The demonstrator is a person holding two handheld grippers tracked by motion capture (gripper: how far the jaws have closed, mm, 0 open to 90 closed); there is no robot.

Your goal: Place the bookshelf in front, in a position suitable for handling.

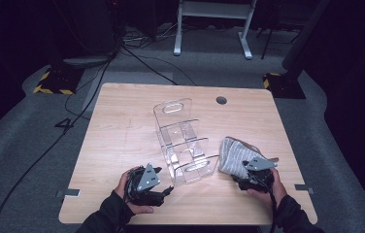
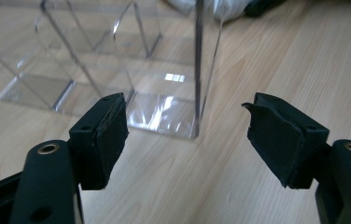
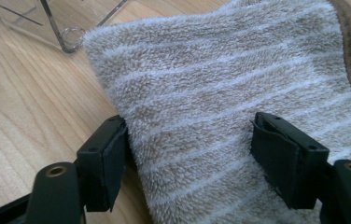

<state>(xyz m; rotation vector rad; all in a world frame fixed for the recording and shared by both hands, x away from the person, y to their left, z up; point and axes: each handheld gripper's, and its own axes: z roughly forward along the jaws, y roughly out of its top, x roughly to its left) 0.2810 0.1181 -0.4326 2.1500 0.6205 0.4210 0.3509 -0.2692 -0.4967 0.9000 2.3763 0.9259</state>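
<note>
Looking down from above, a person sits at a light wooden table point(image 1: 122, 126) with a two-jaw gripper in each hand. At the table's middle stands a clear acrylic organiser point(image 1: 183, 143) with several divided compartments and an oval handle slot at its far end. Just right of it lies a folded beige towel point(image 1: 236, 155) with thin white stripes, its left edge close to the organiser's near corner. The left gripper point(image 1: 167, 190) is held near the table's front edge, just left of the organiser's near end. Seen from the left gripper view, its black padded jaws stand wide apart with nothing between them; they frame bare wood, with the organiser's point(image 2: 117, 70) near corner just beyond. The right gripper point(image 1: 254, 175) sits at the towel's near edge. Seen from the right gripper view, its jaws are spread on either side of the towel point(image 3: 225, 93): the left pad point(image 3: 113, 163) is at the fabric's folded edge, the right pad point(image 3: 281, 158) sits over the striped pile. The cloth lies flat and unpinched between them, so this claw is open around the towel rather than clamped on it.
</note>
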